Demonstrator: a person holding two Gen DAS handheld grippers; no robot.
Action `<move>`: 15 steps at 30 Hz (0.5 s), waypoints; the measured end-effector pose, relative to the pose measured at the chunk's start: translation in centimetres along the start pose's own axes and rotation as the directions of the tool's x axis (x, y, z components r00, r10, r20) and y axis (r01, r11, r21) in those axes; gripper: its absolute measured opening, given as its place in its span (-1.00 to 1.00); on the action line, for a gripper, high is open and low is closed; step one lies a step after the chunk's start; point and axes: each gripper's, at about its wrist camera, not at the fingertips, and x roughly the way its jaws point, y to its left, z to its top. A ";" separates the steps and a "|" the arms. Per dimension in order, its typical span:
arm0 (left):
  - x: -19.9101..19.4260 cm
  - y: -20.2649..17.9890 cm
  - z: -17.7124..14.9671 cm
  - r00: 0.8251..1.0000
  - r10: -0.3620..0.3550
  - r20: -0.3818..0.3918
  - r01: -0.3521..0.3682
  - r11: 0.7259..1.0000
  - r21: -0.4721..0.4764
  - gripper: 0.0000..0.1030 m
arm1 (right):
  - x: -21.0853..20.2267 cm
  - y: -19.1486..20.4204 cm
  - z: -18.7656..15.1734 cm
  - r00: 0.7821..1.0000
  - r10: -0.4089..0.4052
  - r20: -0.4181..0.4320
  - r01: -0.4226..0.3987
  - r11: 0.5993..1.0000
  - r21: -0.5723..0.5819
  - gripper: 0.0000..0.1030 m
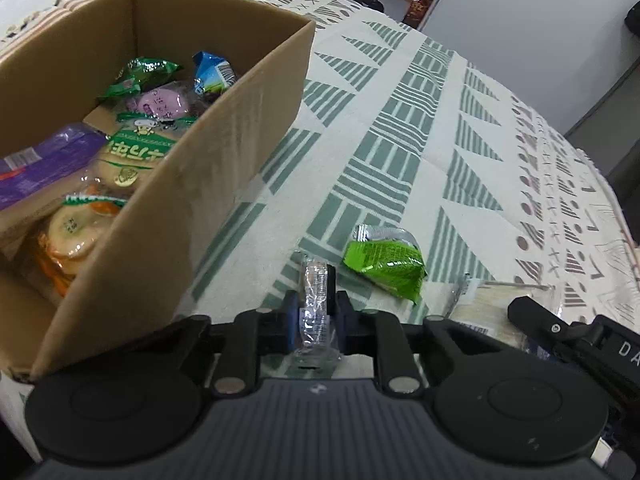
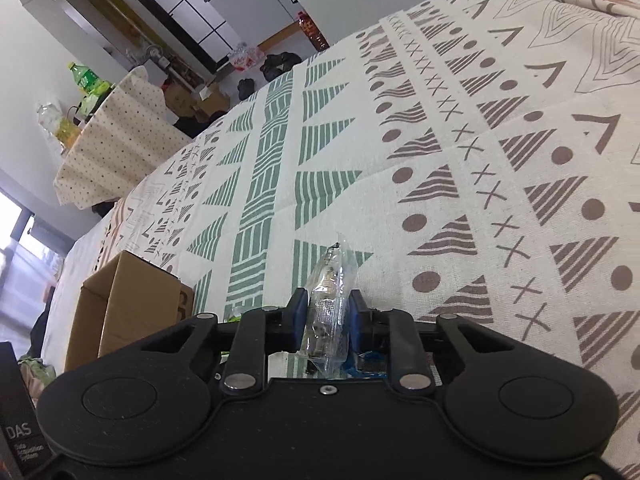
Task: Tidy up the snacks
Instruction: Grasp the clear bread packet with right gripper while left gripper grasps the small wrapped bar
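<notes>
Beside box [image 1: 224, 168]: each gripper [image 1: 316, 312] [image 2: 328, 316] pinches a clear wrapper [image 1: 316, 300] [image 2: 330, 300] — light, crinkly, slippery — grip mid-body

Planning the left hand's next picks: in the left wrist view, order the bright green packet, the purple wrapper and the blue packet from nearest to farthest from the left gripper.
1. Bright green packet, on the cloth, just right of the left gripper.
2. Purple wrapper, in the box, left side.
3. Blue packet, at the box's far end.
</notes>
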 end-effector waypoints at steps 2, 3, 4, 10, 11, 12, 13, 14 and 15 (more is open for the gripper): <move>-0.4 0.2 -0.3 1.000 -0.018 0.003 0.018 1.000 0.005 -0.67 | -0.3 0.1 -0.1 1.000 -0.002 0.003 0.002 1.000 -0.005 -0.60; -0.7 0.3 -0.4 1.000 -0.026 0.010 0.026 1.000 0.008 -0.67 | -0.4 0.2 -0.2 1.000 -0.001 0.007 0.001 1.000 -0.008 -0.60; -1.0 0.4 -0.5 0.999 -0.037 0.018 0.037 0.999 0.009 -0.67 | -0.6 0.3 -0.3 1.000 0.001 0.010 0.000 1.000 -0.014 -0.60; -3.0 1.0 -0.5 0.996 -0.081 0.036 0.081 0.997 0.008 -0.67 | -2.0 1.2 -0.9 1.000 0.005 0.027 -0.004 0.999 -0.043 -0.62; -3.4 1.0 -0.4 0.995 -0.087 0.040 0.087 0.996 0.011 -0.67 | -2.3 1.4 -1.0 0.999 0.006 0.032 -0.004 0.999 -0.047 -0.62; -3.8 1.1 -0.4 0.995 -0.092 0.045 0.092 0.996 0.012 -0.67 | -2.6 1.5 -1.0 0.999 0.005 0.039 -0.003 0.999 -0.050 -0.62; -4.2 1.2 -0.4 0.994 -0.098 0.050 0.098 0.995 0.015 -0.67 | -2.9 1.7 -1.1 0.999 0.004 0.046 -0.001 0.999 -0.052 -0.62; -4.6 1.3 -0.5 0.993 -0.106 0.056 0.105 0.994 0.018 -0.67 | -3.2 1.8 -1.1 0.999 0.002 0.054 0.001 0.999 -0.053 -0.62; -5.0 1.3 -0.5 0.992 -0.112 0.060 0.111 0.994 0.025 -0.67 | -3.6 1.9 -1.2 0.998 0.000 0.062 0.003 0.999 -0.053 -0.62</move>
